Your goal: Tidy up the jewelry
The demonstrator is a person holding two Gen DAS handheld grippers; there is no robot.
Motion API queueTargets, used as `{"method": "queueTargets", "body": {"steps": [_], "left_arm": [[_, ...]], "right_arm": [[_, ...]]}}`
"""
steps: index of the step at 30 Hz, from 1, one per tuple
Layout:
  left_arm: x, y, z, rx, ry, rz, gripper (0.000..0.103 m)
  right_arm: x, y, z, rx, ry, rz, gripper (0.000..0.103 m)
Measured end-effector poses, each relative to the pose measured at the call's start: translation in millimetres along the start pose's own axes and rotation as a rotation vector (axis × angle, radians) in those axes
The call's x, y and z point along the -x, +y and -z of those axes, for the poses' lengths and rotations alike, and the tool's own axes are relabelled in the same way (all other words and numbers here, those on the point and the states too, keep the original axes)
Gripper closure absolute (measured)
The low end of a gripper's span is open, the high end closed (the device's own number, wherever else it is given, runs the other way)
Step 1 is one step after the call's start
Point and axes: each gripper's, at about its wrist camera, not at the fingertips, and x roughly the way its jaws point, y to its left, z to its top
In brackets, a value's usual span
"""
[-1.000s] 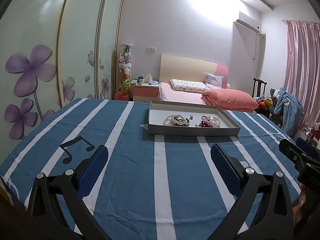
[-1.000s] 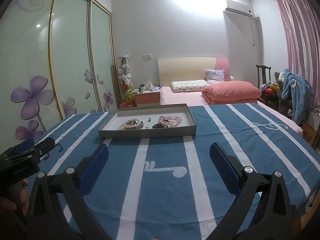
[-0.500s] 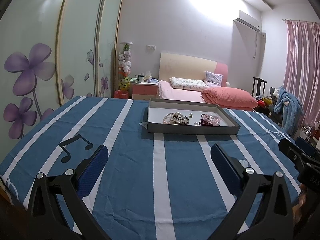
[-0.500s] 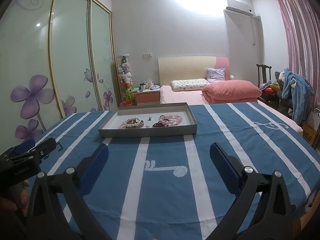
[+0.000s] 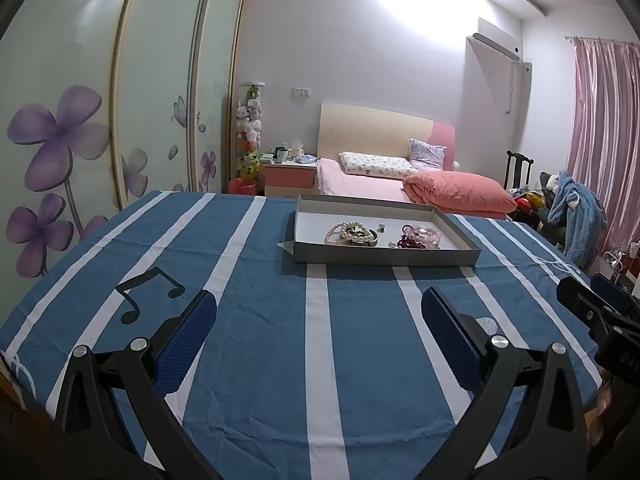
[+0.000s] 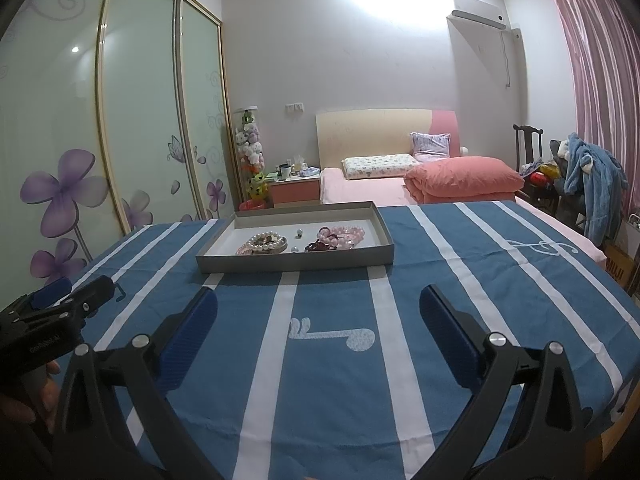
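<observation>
Bedroom light falls on a table under a blue tablecloth (image 5: 256, 320) with white stripes and music-note prints. Over its near edge the left gripper (image 5: 319, 314) is held with both blue-padded fingers (image 5: 188, 344) spread wide and nothing between them; the right gripper (image 6: 318, 312) is just as wide apart and empty, beside the left one, and each shows at the edge of the other's view. Farther out, near the table's far side, sits a shallow grey tray (image 5: 384, 258) holding the jewelry: a pearl bracelet (image 5: 354, 233) on the left, pink bead bracelets (image 5: 426, 234) on the right with a dark red strand (image 5: 408, 243) touching them, and 2 or 3 small loose pieces between. Both grippers are well apart from the tray. Beyond the table stand a pink bed (image 5: 360, 182), a nightstand (image 5: 289, 174), flowered wardrobe doors (image 5: 56, 140) at left and pink curtains (image 5: 604, 120) at right.
</observation>
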Motion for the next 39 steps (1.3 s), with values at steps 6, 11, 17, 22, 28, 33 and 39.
{"method": "queueTargets", "body": {"steps": [6,11,17,22,28,33,39], "left_arm": [[-1.8,-0.3,1.7,-0.002,0.005,-0.001,0.002],[-1.4,-0.4,4.4,-0.002,0.010,-0.007,0.002],[-1.4,-0.4,2.1,-0.004,0.010,-0.004,0.002],[-1.1,-1.5,1.2,-0.005,0.015,-0.001,0.002],[-1.2,-3.6,-0.1,-0.006,0.020,0.006,0.002],[-1.9,-3.4,-0.7,-0.006,0.020,0.007,0.002],[-2.2,-4.1,-0.9,-0.009,0.019,0.006,0.002]], "right_arm": [[-0.6,0.4,-1.1,0.000,0.000,0.000,0.004],[-0.6,0.3,-1.7,0.000,0.001,0.000,0.004],[-0.5,0.2,-2.2,-0.001,0.001,0.000,0.004],[-0.5,0.3,-0.4,-0.002,0.003,0.000,0.004],[-1.2,0.6,-0.8,-0.002,0.004,-0.001,0.004],[-1.2,0.7,-1.4,-0.002,0.004,-0.001,0.004],[-1.2,0.6,-2.0,-0.002,0.005,0.000,0.004]]}}
